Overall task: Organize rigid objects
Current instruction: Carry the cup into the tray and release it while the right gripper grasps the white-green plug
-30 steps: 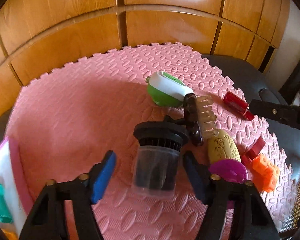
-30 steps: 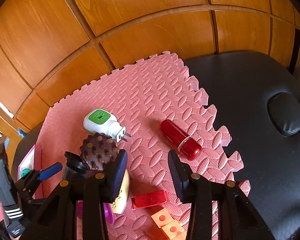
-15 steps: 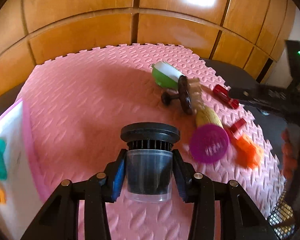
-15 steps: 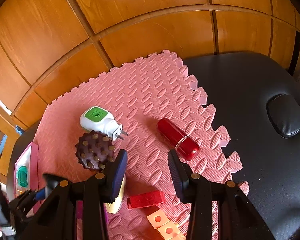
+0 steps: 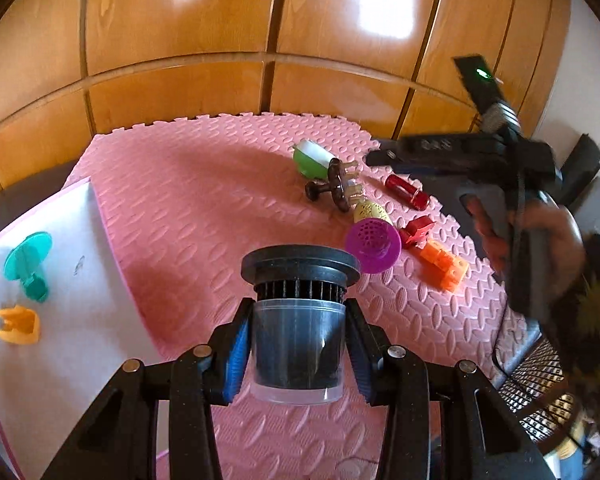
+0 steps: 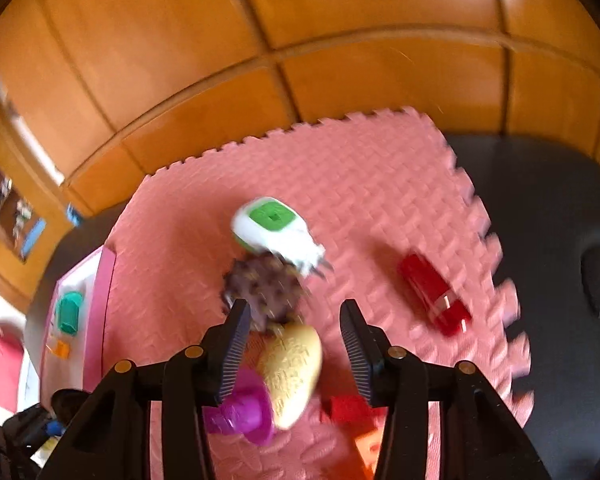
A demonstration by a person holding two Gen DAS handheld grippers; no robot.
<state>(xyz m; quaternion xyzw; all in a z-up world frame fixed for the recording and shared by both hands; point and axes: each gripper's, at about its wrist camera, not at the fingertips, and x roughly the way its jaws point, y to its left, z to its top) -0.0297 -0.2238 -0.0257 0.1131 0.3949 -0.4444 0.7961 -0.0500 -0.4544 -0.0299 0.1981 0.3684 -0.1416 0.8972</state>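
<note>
My left gripper point(image 5: 298, 354) is shut on a black filter cup point(image 5: 299, 316) with a clear plastic base and holds it above the pink foam mat point(image 5: 204, 200). My right gripper point(image 6: 294, 350) is open and empty, hovering over a yellow oval piece point(image 6: 292, 364) next to a purple strainer point(image 6: 244, 412) and a brown spiked brush point(image 6: 266, 284). A green and white plug point(image 6: 272, 228) and a red cylinder point(image 6: 434, 298) also lie on the mat. The right gripper also shows in the left wrist view point(image 5: 380, 158), blurred.
A white tray with a pink rim point(image 5: 80, 280) at the left holds a teal piece point(image 5: 26, 264) and an orange piece point(image 5: 16, 324). Red point(image 5: 418, 230) and orange blocks point(image 5: 444, 264) lie by the mat's right edge. A wooden panel wall point(image 5: 260, 40) stands behind. A black cushion point(image 6: 560, 240) lies right.
My left gripper closed on the filter cup and lifted it back and left toward the tray. My right gripper swung left, from near the red cylinder to over the yellow piece.
</note>
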